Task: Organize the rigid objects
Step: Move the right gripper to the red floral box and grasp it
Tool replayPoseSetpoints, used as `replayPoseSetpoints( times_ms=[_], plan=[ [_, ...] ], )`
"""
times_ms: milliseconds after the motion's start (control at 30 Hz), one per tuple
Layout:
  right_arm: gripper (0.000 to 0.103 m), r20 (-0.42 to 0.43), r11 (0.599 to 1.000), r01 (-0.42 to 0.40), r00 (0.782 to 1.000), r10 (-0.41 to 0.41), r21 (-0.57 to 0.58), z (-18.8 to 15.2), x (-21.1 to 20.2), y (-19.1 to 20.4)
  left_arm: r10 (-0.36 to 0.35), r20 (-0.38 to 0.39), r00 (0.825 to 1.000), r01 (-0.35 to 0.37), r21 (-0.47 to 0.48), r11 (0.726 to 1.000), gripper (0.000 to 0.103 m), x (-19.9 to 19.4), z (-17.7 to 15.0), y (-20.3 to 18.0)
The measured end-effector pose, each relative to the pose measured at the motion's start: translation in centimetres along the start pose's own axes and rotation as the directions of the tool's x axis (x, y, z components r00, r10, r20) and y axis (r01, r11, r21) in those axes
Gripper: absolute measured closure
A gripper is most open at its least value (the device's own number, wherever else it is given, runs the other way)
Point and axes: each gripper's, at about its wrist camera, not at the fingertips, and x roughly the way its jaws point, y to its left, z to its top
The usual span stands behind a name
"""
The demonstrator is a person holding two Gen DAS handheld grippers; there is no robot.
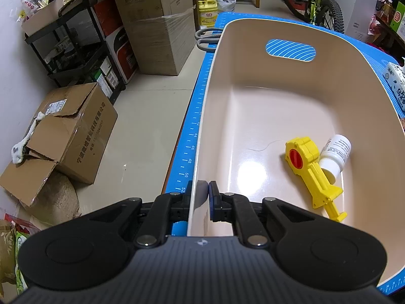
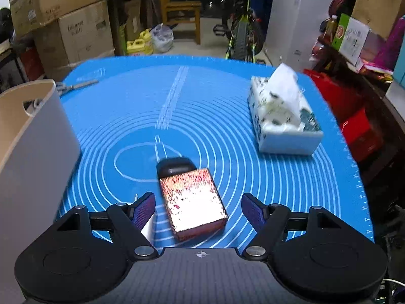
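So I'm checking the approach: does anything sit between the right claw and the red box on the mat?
Nothing visible does. The right claw is open, and the red box lies in its gap on the blue mat.

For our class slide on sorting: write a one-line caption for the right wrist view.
Open right claw poised over a red box on the blue mat, beside a tissue pack.

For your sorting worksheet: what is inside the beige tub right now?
Inside the beige tub: a yellow toy tool and a white bottle, touching. The tub's near end is hidden behind the left tongs.
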Motion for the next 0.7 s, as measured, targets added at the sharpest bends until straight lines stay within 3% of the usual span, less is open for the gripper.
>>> replayPoseSetpoints(
  times_ms=[500,700],
  plan=[
    [0.024,0.005,0.999,0.007,1.000,-0.007,-0.039,-1.1,3.5,0.3,0.022,-0.002,1.000,-0.022,0.005,1.000,0.089,0.0,0.0,-0.4],
    [0.040,0.003,0.998,-0.029,1.000,0.029,-0.055,-1.1,3.8,0.5,0.021,-0.004,1.000,-0.021,0.001,1.000,0.089,-0.1,0.1,-0.5]
  ],
)
